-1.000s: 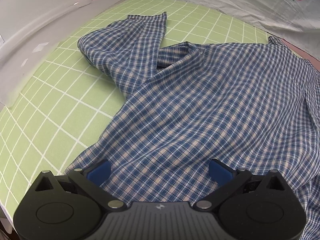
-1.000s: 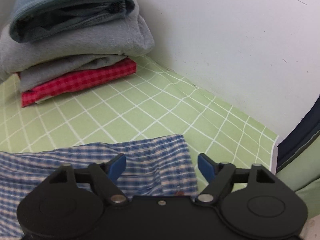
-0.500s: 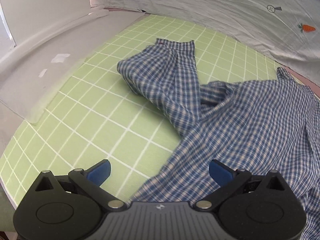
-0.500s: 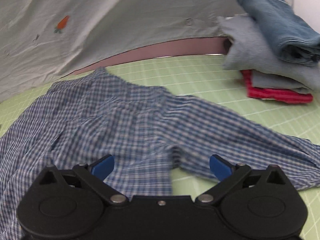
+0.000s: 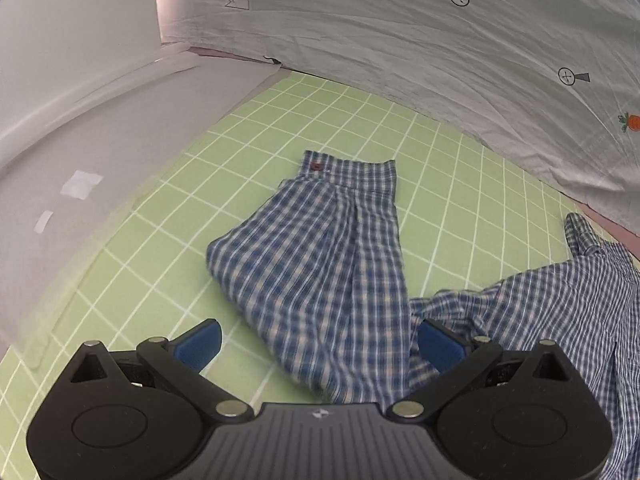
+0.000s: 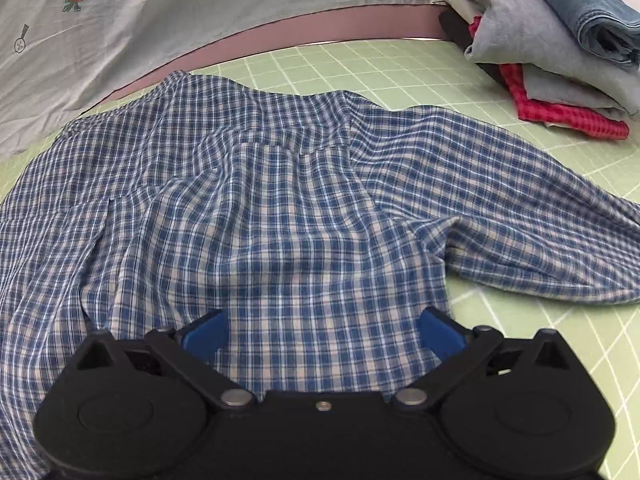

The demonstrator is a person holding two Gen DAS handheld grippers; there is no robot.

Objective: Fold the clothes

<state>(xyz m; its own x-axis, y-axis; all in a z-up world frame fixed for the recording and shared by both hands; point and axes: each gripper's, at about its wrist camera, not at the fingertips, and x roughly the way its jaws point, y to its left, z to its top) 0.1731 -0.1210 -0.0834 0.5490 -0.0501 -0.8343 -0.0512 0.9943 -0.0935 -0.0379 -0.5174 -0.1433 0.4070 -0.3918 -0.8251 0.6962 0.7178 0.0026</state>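
Note:
A blue-and-white checked shirt (image 6: 280, 208) lies spread on the green gridded mat (image 6: 400, 76), back up, collar toward the far edge. In the right wrist view its right sleeve (image 6: 520, 200) stretches off to the right. My right gripper (image 6: 322, 334) hovers over the shirt's lower body, jaws open wide, nothing pinched. In the left wrist view the shirt's left sleeve (image 5: 320, 252) lies folded on the mat (image 5: 224, 168), its cuff (image 5: 348, 168) with a red button pointing away. My left gripper (image 5: 320, 346) stands open above the near part of that sleeve.
A stack of folded clothes (image 6: 552, 40), denim on grey on red check, sits at the mat's far right. A pale sheet with a carrot print (image 6: 160, 12) hangs behind the mat. A white surface (image 5: 80, 152) borders the mat on the left.
The left gripper has drawn away from the shirt's body to the left sleeve. The right gripper swung from the right cuff near the clothes stack over to the shirt's body and opened wider.

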